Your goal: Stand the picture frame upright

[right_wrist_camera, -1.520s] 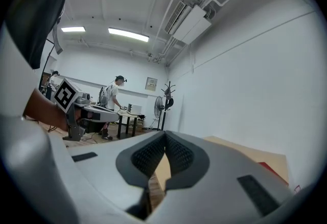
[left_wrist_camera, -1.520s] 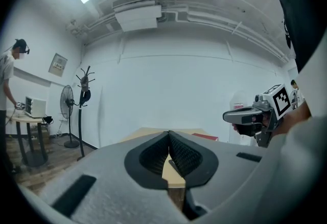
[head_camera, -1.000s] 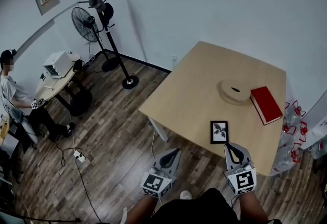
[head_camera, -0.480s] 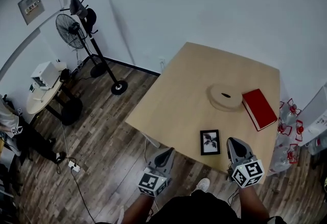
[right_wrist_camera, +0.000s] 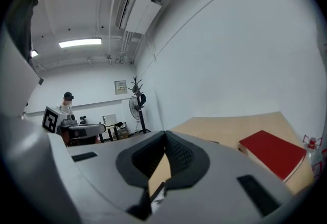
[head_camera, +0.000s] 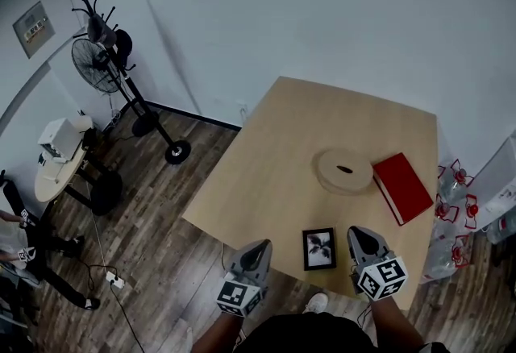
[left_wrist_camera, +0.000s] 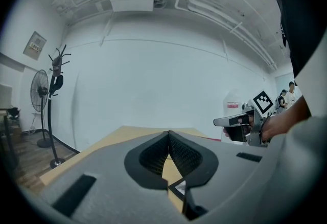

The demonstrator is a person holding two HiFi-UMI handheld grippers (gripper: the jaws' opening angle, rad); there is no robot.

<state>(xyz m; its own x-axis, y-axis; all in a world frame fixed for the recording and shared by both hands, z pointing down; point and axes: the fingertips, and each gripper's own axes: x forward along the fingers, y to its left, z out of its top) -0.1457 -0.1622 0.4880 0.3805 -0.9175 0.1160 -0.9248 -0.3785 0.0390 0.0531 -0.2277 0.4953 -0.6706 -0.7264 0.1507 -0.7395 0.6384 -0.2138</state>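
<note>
Left gripper (head_camera: 263,245) and right gripper (head_camera: 359,233) now nearer the flat picture frame (head_camera: 320,249), jaws together, empty.

Table clutter and a room corner
A red book (head_camera: 402,186) lies just beside a round wooden disc (head_camera: 344,170) on the light table (head_camera: 282,150); a fan (head_camera: 93,68) and a coat stand (head_camera: 177,152) stand by the wall.

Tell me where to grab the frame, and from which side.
Take the frame by its right long edge, coming from the right with the right hand-held gripper, now shut beside it. It lies flat, face up, by the table edge, so likely only the thin rim offers a hold.
</note>
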